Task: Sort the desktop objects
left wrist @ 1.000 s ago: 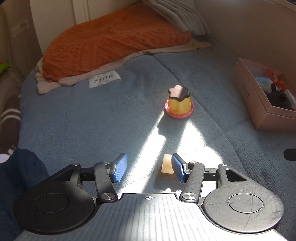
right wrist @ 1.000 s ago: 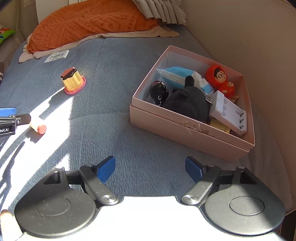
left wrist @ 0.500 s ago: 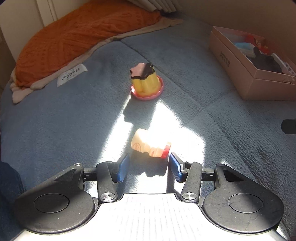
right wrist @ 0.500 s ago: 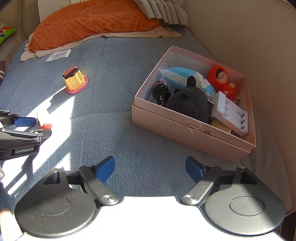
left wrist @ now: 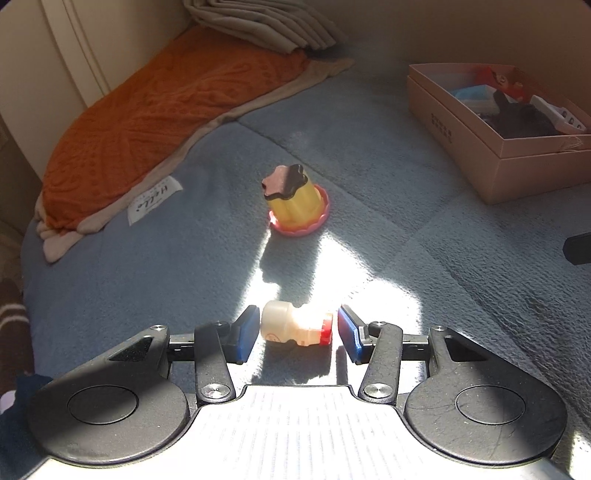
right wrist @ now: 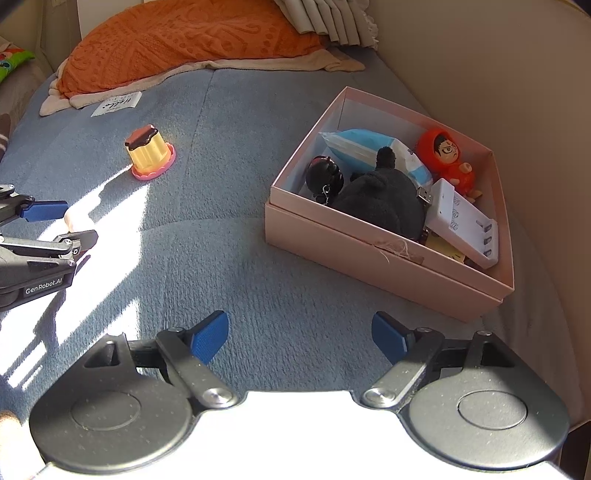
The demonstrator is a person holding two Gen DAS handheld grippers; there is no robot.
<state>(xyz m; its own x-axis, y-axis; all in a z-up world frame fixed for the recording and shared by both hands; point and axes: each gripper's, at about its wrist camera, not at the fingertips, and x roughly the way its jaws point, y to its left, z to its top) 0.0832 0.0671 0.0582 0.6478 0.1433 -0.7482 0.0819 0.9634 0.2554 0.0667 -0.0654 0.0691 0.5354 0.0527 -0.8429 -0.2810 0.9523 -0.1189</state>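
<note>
A small cream bottle with a red cap (left wrist: 291, 326) lies on its side in a sunlit patch of the blue blanket. My left gripper (left wrist: 297, 334) straddles it. The left pad sits almost against the bottle's base, and a thin gap shows at the cap, so the pads are not pressing. A yellow pudding toy on a pink saucer (left wrist: 295, 206) stands further back. My right gripper (right wrist: 299, 336) hangs open over bare blanket, just in front of the pink box (right wrist: 369, 258). In the right wrist view the left gripper (right wrist: 70, 225) shows at the left edge.
The pink box holds a black plush (right wrist: 380, 199), a red hooded figurine (right wrist: 447, 158), a white charger (right wrist: 461, 221) and a blue-white packet (right wrist: 369, 147). An orange pillow (left wrist: 155, 107) and folded grey cloth (left wrist: 266, 26) lie at the back. A beige wall (right wrist: 498, 74) runs along the right.
My left gripper has rolled and come up to the bottle, which now lies between its pads. Its jaws stand narrower than a second ago. The right gripper has stayed put.
</note>
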